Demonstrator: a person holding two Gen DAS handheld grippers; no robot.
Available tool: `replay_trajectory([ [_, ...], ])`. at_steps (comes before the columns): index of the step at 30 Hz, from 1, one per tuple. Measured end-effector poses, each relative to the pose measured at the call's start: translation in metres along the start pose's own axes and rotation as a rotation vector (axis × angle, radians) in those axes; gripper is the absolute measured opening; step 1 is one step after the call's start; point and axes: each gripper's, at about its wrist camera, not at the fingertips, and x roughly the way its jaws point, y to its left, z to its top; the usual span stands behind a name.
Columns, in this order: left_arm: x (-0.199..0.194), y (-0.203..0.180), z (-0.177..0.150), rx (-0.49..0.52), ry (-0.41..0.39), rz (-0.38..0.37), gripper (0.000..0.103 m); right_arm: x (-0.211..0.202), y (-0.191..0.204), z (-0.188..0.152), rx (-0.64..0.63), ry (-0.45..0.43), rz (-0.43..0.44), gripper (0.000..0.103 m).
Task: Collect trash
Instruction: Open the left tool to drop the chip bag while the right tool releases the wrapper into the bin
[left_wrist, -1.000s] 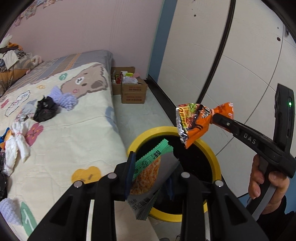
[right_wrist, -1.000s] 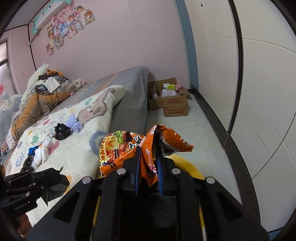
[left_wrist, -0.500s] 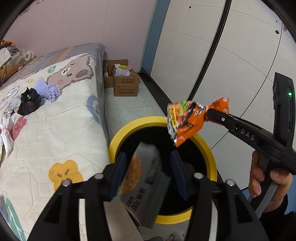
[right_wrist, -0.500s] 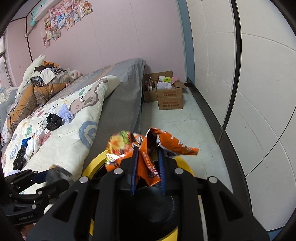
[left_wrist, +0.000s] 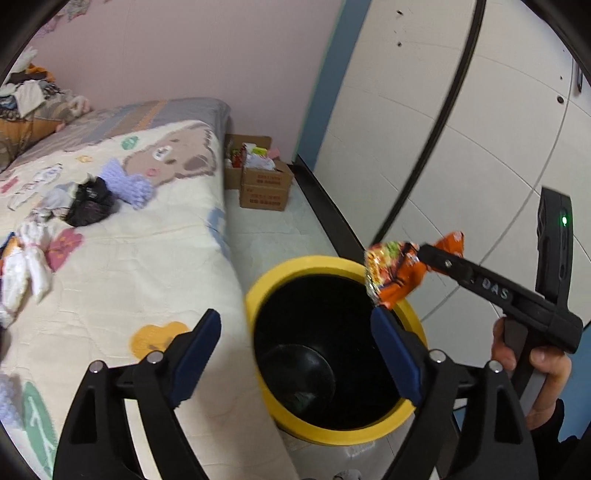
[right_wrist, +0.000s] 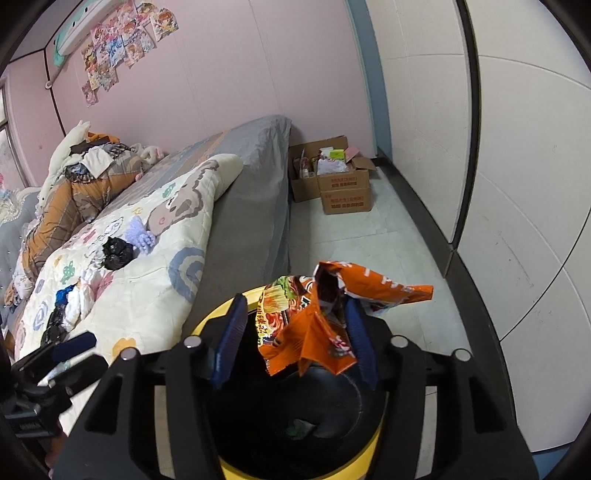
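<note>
Pink-walled bedroom, bed (left_wrist: 122, 266) with cartoon quilt on one side, white panelled wardrobe (left_wrist: 461, 122) on the other. Yellow-rimmed black bin (left_wrist: 258, 291) on floor just beside bed. Left gripper (left_wrist: 295, 354) over bin, jaws just opened wide, nothing between them. Something small and green at bin bottom, too dark to identify. Right gripper (right_wrist: 295, 339) above bin rim, jaws just opened partway; orange snack wrapper (right_wrist: 314, 328) between blue pads, leaning against right-side pad, clear of the other, over bin mouth. More litter on quilt: black crumpled bag (left_wrist: 88, 203), white wads. Cardboard boxes (right_wrist: 340, 188) by far wall.
</note>
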Motion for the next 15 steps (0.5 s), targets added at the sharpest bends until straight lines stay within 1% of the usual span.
replay_trajectory([
  [4, -0.013, 0.015, 0.002, -0.024, -0.026, 0.032, 0.085, 0.001, 0.005, -0.001, 0.004, 0.029, 0.030, 0.055],
  [7, -0.020, 0.025, 0.001, -0.033, -0.039, 0.063, 0.086, 0.001, 0.010, -0.002, -0.015, 0.042, 0.031, 0.060],
  [12, -0.036, 0.049, -0.002, -0.068, -0.060, 0.112, 0.086, 0.004, 0.024, -0.002, -0.057, 0.080, 0.029, 0.062],
  [15, -0.047, 0.062, -0.006, -0.082, -0.073, 0.151, 0.087, 0.006, 0.034, -0.002, -0.083, 0.099, 0.024, 0.065],
])
